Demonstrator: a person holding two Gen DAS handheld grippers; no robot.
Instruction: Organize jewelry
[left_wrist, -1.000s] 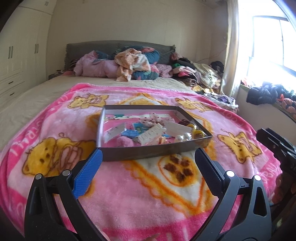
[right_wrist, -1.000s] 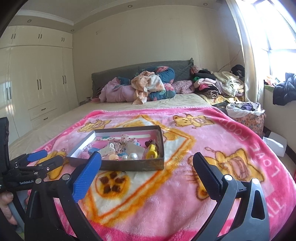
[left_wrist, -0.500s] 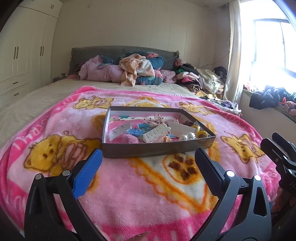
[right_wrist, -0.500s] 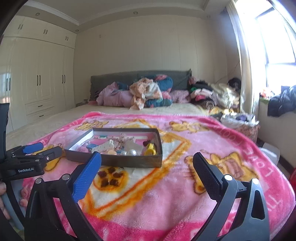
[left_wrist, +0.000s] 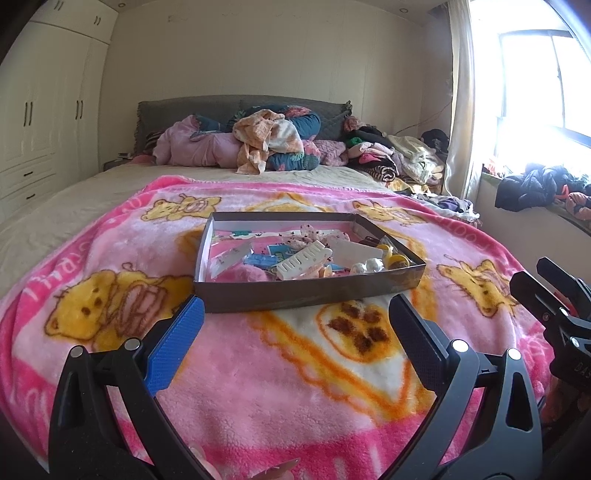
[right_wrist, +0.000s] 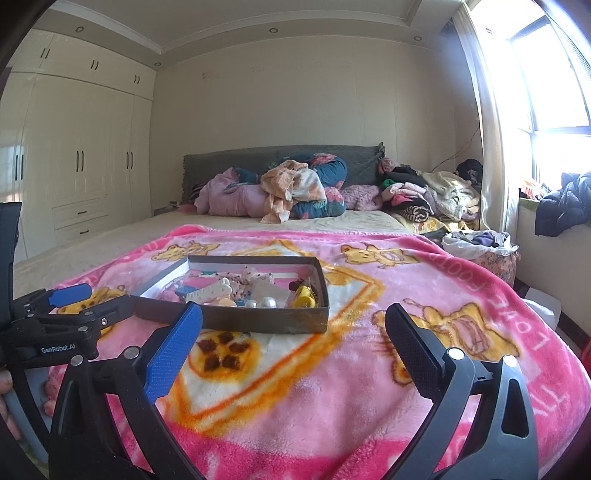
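A shallow dark box (left_wrist: 306, 293) sits on the pink bear blanket (left_wrist: 295, 387), filled with several loose pieces: a white hair clip (left_wrist: 304, 259), pearls (left_wrist: 373, 264), a yellow piece (left_wrist: 393, 258) and small cards. It also shows in the right wrist view (right_wrist: 266, 319). My left gripper (left_wrist: 295, 325) is open and empty, just short of the box's near wall. My right gripper (right_wrist: 293, 334) is open and empty, near the box's front right. The left gripper shows at the left edge of the right wrist view (right_wrist: 70, 314).
Piled clothes and bedding (left_wrist: 258, 147) lie at the headboard and along the right side of the bed. White wardrobes (right_wrist: 74, 155) line the left wall. A window sill with dark clothes (right_wrist: 561, 206) is at the right. A bag of clothes (right_wrist: 484, 251) sits beside the bed.
Both grippers have tilted upward and dropped lower, so more of the walls and ceiling shows. The box and its contents have not moved. Both grippers stay open.
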